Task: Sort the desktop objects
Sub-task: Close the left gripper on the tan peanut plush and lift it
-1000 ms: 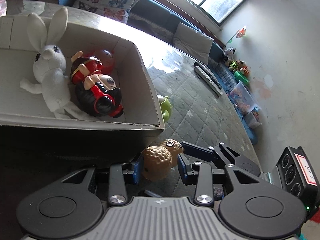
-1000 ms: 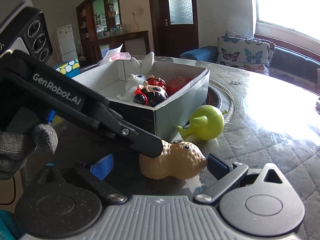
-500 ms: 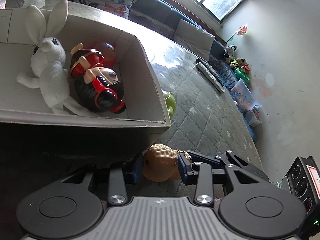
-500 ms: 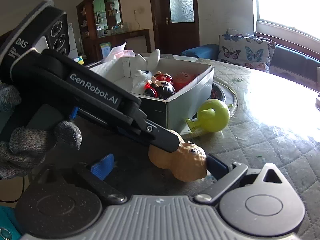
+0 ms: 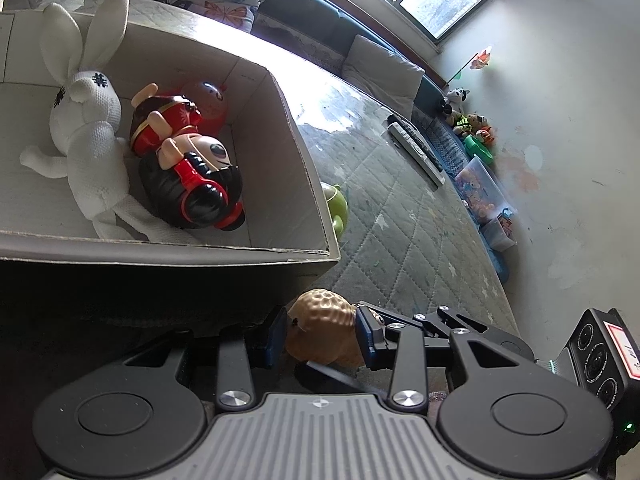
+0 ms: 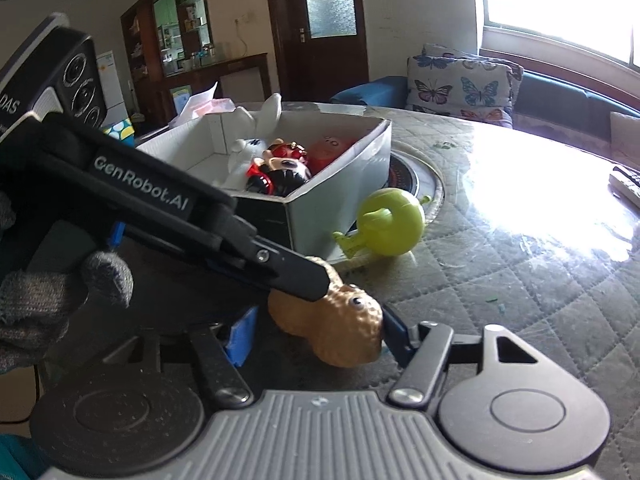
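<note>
Nearest: peanut toy [image 5: 322,330] sits on the table just off the cardboard box's [image 5: 168,258] near corner. Left gripper [image 5: 320,334] is clamped on it, both blue pads against its sides. Right gripper [image 6: 316,330] has the same toy between its fingers and its jaws are closing; the right pad looks to be touching the eyed end, but the left blue pad [image 6: 242,334] is apart from the toy. The left gripper's finger crosses over the toy in the right wrist view and hides its far half. Toy's underside and its contact with the table are in shadow, hard to read.

A grey-gloved hand [image 6: 60,300] on the left tool is cut off at the frame edge.

Vs a second ago: left gripper was open around the toy, now shut on it; right gripper's gap has narrowed a lot; the toy has turned from broadside to eye-end toward the right pad.

Next out: green round toy [image 6: 390,222] on the quilted table cover [image 6: 500,280], beside the box's corner; in the left wrist view the box wall hides most of it.

In the box: white rabbit [image 5: 86,136], red-and-black doll [image 5: 188,172], and a red round thing [image 5: 206,100] half hidden behind the doll.

Far: remote controls [image 5: 416,148] near the table edge, glare washes out the tabletop beyond.
</note>
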Tool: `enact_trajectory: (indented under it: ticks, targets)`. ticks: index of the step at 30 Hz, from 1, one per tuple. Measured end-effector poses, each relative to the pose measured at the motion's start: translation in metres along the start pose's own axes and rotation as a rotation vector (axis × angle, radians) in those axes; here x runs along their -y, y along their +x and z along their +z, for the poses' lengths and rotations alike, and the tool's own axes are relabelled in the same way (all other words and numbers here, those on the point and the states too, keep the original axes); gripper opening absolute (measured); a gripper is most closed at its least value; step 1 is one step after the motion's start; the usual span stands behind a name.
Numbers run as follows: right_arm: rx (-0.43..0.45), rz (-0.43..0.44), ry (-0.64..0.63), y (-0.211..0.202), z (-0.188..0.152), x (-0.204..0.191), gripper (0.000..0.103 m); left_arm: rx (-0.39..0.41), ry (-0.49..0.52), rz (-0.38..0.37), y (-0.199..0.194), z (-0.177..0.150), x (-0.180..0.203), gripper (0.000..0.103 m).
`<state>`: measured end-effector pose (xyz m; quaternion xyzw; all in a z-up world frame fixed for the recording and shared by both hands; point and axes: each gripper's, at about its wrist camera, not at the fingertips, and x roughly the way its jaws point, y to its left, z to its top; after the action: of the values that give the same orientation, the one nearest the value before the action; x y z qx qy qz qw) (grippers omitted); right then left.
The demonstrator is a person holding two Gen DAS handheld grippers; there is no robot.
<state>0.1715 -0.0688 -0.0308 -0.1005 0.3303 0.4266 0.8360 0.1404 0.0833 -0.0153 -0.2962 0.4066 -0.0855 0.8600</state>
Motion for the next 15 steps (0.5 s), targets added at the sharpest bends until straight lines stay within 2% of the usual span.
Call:
enact_trajectory:
  ticks: [9, 15]
  targets:
    - [0.002, -0.029, -0.002, -0.010, -0.003, -0.005, 0.062, 0.000, 0.001, -0.028, -0.002, -0.005, 0.000, 0.040]
    - [0.028, -0.051, -0.032, -0.025, 0.008, -0.018, 0.062, 0.031, 0.014, -0.048, -0.022, -0.004, 0.008, 0.040]
